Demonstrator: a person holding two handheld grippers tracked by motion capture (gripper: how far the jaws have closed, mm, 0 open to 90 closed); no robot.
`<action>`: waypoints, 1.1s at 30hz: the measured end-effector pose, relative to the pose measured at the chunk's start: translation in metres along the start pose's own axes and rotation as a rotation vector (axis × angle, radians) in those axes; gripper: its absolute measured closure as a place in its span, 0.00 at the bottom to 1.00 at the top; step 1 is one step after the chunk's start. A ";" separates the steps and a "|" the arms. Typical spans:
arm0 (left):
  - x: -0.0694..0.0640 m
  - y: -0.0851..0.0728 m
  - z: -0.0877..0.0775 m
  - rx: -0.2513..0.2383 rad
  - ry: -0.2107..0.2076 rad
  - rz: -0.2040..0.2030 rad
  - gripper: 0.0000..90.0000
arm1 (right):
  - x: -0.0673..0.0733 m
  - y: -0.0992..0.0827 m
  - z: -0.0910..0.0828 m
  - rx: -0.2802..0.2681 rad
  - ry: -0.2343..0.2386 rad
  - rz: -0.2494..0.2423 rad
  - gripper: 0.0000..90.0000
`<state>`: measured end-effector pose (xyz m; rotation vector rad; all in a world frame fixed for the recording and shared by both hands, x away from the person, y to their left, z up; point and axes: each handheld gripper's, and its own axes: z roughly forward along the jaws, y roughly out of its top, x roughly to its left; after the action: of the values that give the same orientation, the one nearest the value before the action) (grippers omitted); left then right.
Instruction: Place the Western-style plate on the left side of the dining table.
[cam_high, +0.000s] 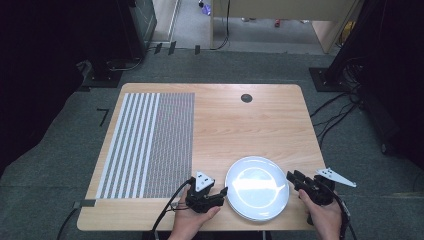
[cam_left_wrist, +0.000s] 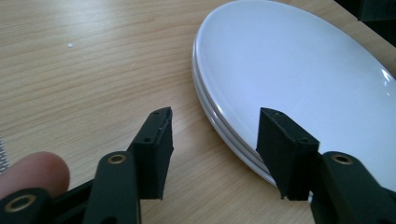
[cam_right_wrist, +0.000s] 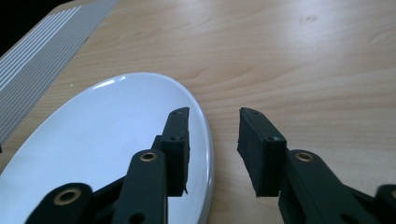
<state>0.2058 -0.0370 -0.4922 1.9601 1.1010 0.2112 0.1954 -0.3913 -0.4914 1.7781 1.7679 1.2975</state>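
White plates (cam_high: 257, 187) sit stacked near the table's (cam_high: 240, 125) front edge, toward its right corner. From the high view the stack reads almost as one disc; the left gripper view shows at least two rims (cam_left_wrist: 219, 126) lying one on the other. The high view also takes in a grey striped mat (cam_high: 147, 145) along the table's left edge and a small dark round cap (cam_high: 246, 98) near the back edge.

Going left to right: the left gripper (cam_high: 223, 190) lies low at the front edge, just left of the stack, held in the person's left hand (cam_high: 192, 220). In the left gripper view (cam_left_wrist: 215, 140) its jaws stand partly spread and astride the stack's rim, one over bare wood, the other over the top plate's face. A clear gap shows between the pads and the rim, so nothing is pinched. A fingertip (cam_left_wrist: 32, 172) shows at that view's lower left.

At the stack's right side, the right gripper (cam_high: 291, 176) is held in the right hand (cam_high: 325, 217). In the right gripper view (cam_right_wrist: 214, 140) its jaws are likewise partly spread and straddle the rim, one over the plate, one over the wood. Whether the plate-side pad touches the surface I cannot tell; the pads do not clamp the rim.
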 end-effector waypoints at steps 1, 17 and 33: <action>0.000 0.000 0.000 0.000 0.000 0.000 0.54 | 0.000 0.000 0.000 0.000 0.000 0.000 0.73; 0.003 -0.004 0.004 0.010 -0.085 -0.026 0.74 | -0.004 -0.003 0.004 0.097 0.032 0.112 0.90; -0.002 -0.007 0.008 0.035 -0.132 -0.030 0.73 | -0.008 -0.006 0.006 0.138 0.075 0.180 0.95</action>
<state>0.2040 -0.0411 -0.5019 1.9569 1.0537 0.0456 0.1973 -0.3955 -0.5026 2.0295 1.8123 1.3561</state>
